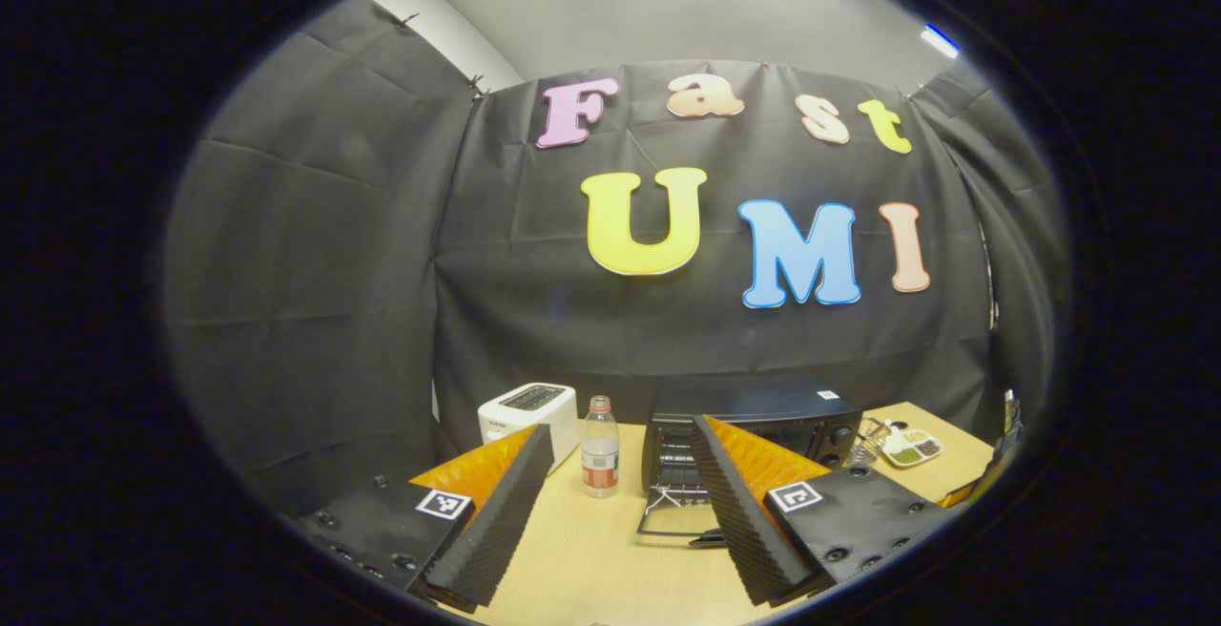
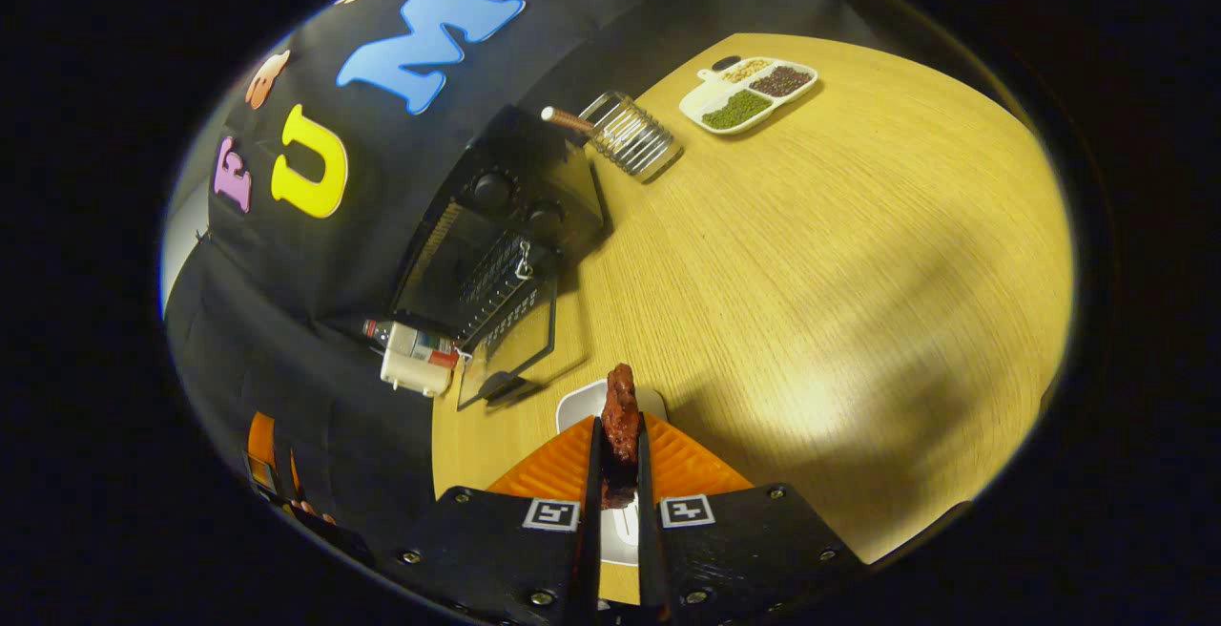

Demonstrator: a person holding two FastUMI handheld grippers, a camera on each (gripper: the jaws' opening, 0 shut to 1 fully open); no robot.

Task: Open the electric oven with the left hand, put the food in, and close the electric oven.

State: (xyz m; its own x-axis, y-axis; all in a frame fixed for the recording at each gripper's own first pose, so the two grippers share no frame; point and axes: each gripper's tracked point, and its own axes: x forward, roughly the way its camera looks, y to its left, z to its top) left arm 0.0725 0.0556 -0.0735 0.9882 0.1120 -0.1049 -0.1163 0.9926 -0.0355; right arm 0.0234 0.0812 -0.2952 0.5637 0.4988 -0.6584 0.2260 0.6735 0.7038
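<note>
**Oven door down, food held in right gripper above the counter**

Left gripper view: left gripper (image 1: 620, 511) spread wide, nothing between its fingers, raised above a pale wooden counter (image 1: 591, 569). Straight ahead, between and beyond the fingertips, a black electric oven (image 1: 754, 421) against the booth's dark cloth wall, its glass door (image 1: 672, 516) folded down flat onto the counter toward the camera, wire rack visible inside the cavity. Right finger overlapping the oven's front in this view; contact cannot be told. Just left of the oven, a clear plastic bottle (image 1: 600, 449) standing upright with a red-and-white label. Left of the bottle, a white toaster (image 1: 527, 416). To the right of the oven, a wire rack (image 1: 866, 443) and a white divided dish (image 1: 913, 447) holding small portions of green and dark food.

Right gripper view: right gripper (image 2: 618, 454) closed narrowly on a dark reddish-brown piece of food (image 2: 621, 416), both fingers pressing its sides, the piece sticking up past the fingertips. Directly beneath the food, a small white plate (image 2: 582, 406) on the counter (image 2: 811, 273). Oven (image 2: 506, 225) farther ahead and to the left, well apart from the held food, door (image 2: 510, 344) open and lying toward the plate. Bottle (image 2: 420, 349) and toaster beside the oven's far side, hard to separate here. Wire rack (image 2: 630, 135) past the oven, divided dish (image 2: 749, 93) beyond it near the counter's far edge.
</note>
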